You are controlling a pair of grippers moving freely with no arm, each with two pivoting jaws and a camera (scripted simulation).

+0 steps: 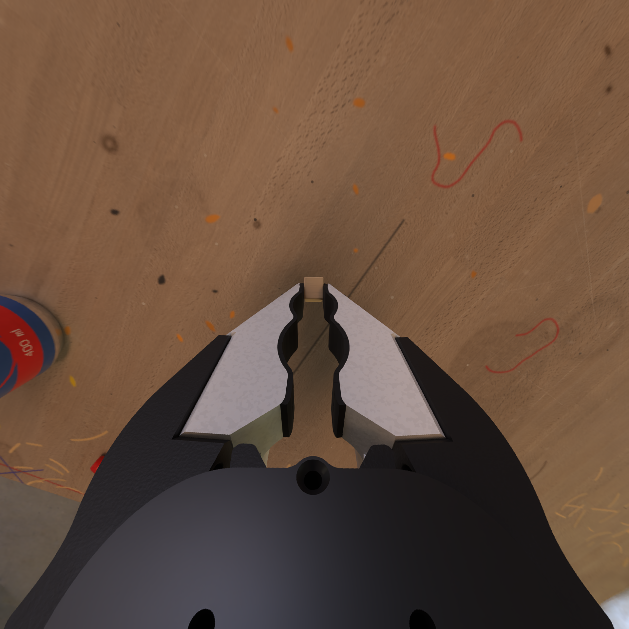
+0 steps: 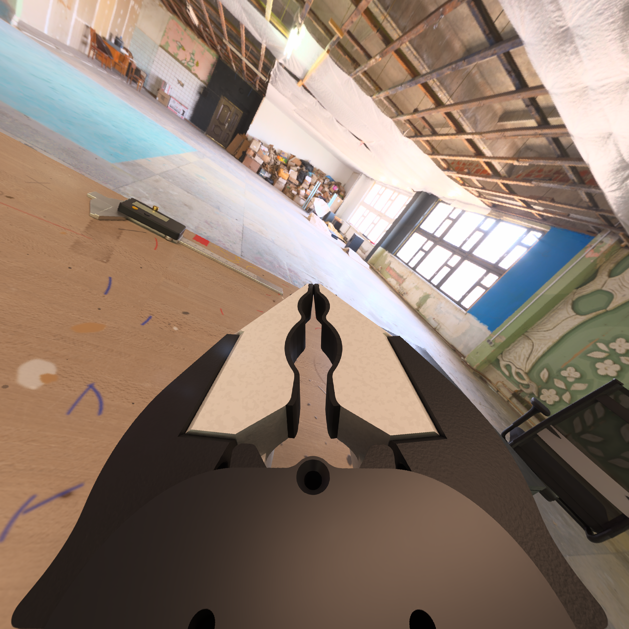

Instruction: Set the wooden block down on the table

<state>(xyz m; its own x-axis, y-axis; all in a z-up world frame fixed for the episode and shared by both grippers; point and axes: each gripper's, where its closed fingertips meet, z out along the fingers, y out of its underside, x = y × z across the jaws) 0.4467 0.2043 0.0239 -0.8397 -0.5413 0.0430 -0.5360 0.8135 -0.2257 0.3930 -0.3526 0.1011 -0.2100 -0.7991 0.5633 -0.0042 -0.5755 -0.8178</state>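
In the left wrist view a small pale wooden block (image 1: 313, 287) sits between the tips of my left gripper (image 1: 313, 292), which is shut on it. The gripper points down at the brown wooden table (image 1: 306, 136), and a dark shadow lies on the table right around the block. Whether the block touches the table I cannot tell. In the right wrist view my right gripper (image 2: 313, 289) is shut and empty, held tilted above the same table (image 2: 102, 340) near its edge. The block does not show in that view.
A red and blue can (image 1: 23, 343) stands at the left edge of the left wrist view. A black-headed square with a metal ruler (image 2: 153, 218) lies on the table far left in the right wrist view. A black chair (image 2: 578, 452) stands beyond the table edge, right.
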